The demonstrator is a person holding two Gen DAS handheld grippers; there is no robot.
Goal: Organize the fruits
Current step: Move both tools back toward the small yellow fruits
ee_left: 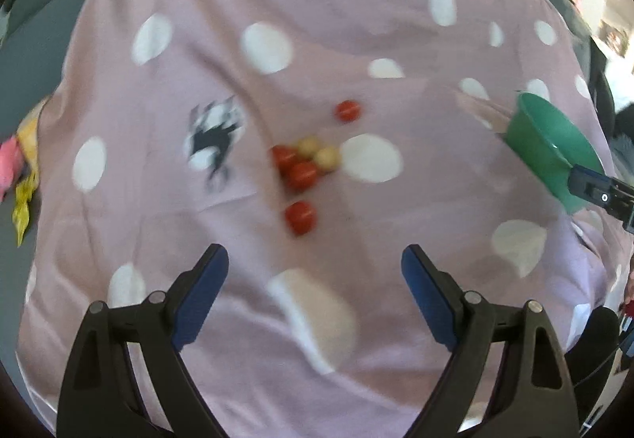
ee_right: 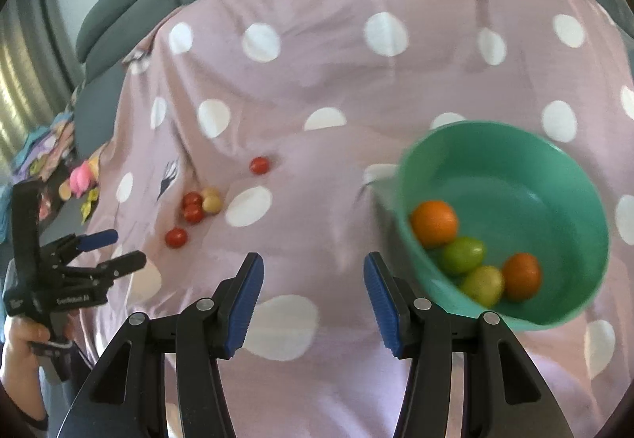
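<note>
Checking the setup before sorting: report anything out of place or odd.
Six small fruits lie loose on the polka-dot cloth, apart from the green bowl, which holds four others and looks tilted. Nothing looks damaged.

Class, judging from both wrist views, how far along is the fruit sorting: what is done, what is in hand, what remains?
Done: four fruits, two orange and two green, lie in the green bowl. In hand: nothing; the left gripper and right gripper are both open and empty. Left: six small fruits on the spotted cloth, a cluster plus two lone red ones.
</note>
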